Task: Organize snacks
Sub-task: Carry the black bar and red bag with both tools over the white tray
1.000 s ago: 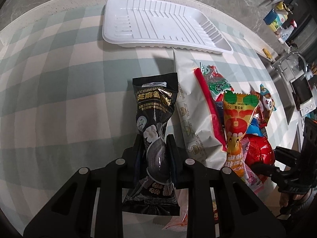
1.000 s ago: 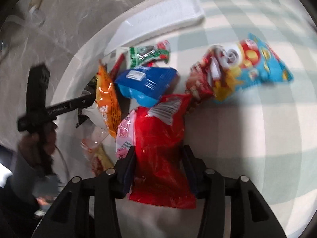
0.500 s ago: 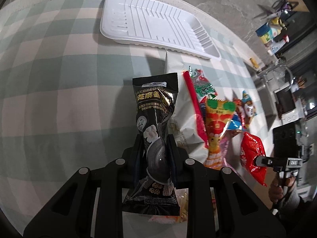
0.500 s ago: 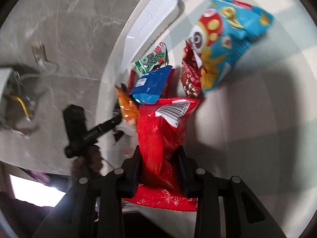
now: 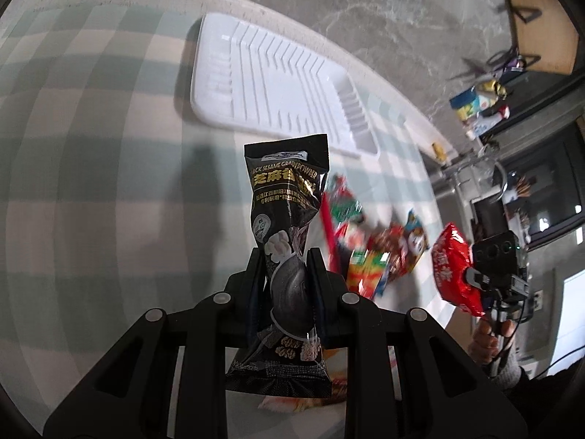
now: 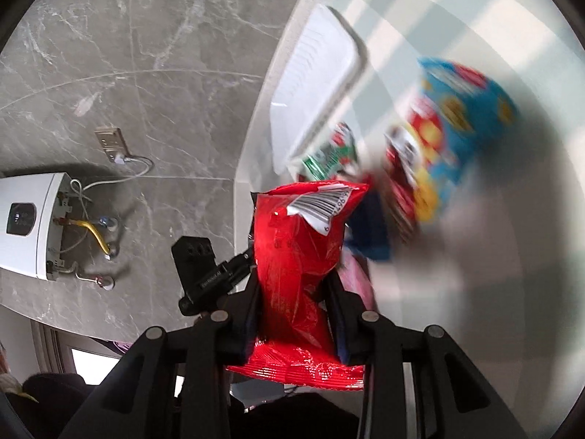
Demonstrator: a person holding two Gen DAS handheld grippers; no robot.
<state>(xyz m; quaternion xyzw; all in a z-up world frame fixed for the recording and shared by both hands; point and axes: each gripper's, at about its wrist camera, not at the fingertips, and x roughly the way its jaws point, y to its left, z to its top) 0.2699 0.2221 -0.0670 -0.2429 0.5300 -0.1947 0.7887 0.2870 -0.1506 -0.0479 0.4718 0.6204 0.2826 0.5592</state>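
Both grippers are matte black plastic. The left gripper has two flat fingers on angled link arms, each with round silver screws. The right gripper looks the same. A grey knitted sleeve, probably wool, covers the wrist.

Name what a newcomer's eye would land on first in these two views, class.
The black sesame packet stands pinched in the left claw, above the checked cloth. The red packet is pinched in the right claw. Beyond lies the white tray, with nothing in it.
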